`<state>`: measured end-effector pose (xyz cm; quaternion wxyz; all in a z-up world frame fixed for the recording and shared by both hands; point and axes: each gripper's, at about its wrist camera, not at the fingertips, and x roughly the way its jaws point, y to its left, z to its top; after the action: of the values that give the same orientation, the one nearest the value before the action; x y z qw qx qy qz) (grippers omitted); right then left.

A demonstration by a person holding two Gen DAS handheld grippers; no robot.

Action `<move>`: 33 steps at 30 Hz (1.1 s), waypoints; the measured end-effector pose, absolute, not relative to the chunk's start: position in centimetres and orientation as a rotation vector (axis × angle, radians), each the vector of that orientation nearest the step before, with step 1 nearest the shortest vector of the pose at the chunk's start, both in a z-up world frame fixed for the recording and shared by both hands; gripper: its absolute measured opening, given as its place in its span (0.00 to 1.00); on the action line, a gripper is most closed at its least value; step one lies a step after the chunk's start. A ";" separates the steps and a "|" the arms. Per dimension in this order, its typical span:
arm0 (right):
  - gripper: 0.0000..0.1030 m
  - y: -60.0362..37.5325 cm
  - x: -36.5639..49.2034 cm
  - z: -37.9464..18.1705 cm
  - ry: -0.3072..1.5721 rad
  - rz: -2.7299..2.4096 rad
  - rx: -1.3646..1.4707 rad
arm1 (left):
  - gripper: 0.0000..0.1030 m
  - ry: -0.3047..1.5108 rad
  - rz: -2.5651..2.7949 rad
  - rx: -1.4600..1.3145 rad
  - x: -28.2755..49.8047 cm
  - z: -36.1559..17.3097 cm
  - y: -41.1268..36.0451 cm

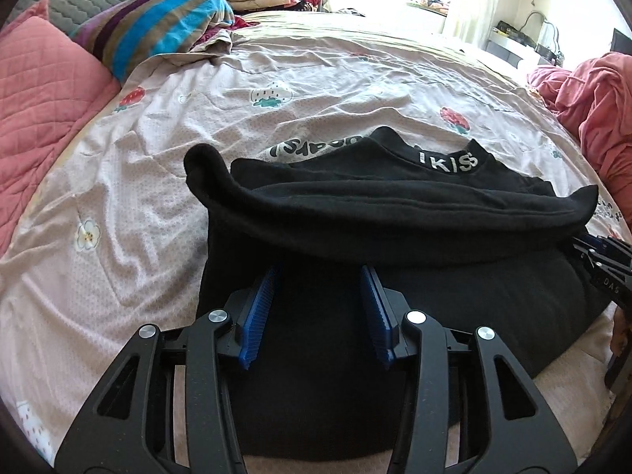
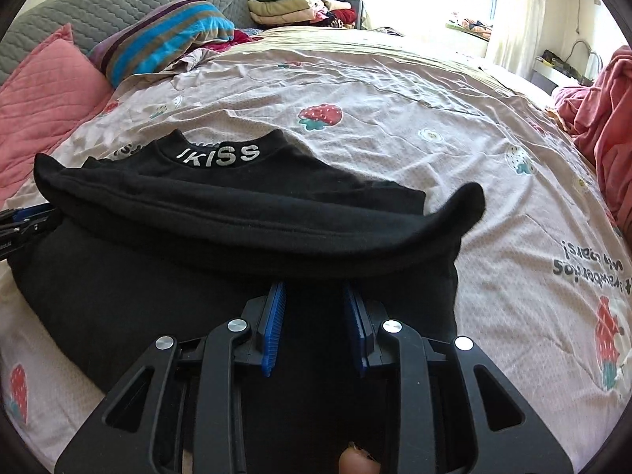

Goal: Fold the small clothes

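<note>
- The black top (image 1: 395, 205) lies on the bed sheet (image 1: 138, 181), near the front edge, with its lower part folded up over the body. The collar with white letters (image 2: 219, 155) points toward the far side of the bed.
- The left gripper (image 1: 320, 276) is over the near part of the top. Its blue pads (image 1: 260, 308) stand apart with only dark cloth seen below them, and they do not press on anything.
- The right gripper (image 2: 314, 290) is over the same garment, further to the right. Its jaws are a little narrower but also spread, with nothing pinched.
- The tips of both grippers reach the edge of the folded band; if they go under it, I cannot tell.
- Around the bed: a pink quilted pillow (image 1: 43, 87) and a striped cushion (image 1: 158, 19) at the far left, a pile of folded clothes (image 2: 300, 4) behind it, and a pink blanket (image 2: 608, 110) bunched at the right.
- The sheet is wrinkled and printed with strawberries and flowers.
- The window area is very bright, so details there are lost.
- At the bottom of the right wrist view, a fingertip (image 2: 353, 460) shows, partly cut off.
</note>
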<state>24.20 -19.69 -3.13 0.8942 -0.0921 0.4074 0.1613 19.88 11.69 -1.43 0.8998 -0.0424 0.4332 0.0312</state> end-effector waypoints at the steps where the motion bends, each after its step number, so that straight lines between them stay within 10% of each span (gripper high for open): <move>1: 0.27 -19.6 24.5 -3.2 0.843 0.333 -0.189 | 0.36 0.898 0.064 -0.081 20.2 -1.4 11.7; 21: 0.27 -21.2 28.6 -1.5 0.808 0.285 -0.061 | 0.40 0.818 0.107 -0.235 23.9 0.6 15.5; 33: 0.54 -25.4 30.9 -2.2 0.856 0.164 -0.053 | 0.58 0.868 0.133 -0.334 24.0 -1.3 19.1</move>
<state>30.95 -25.45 -2.21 0.9062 -0.0258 0.4145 0.0795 24.04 19.05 -1.26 0.8917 -0.1611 0.4181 0.0640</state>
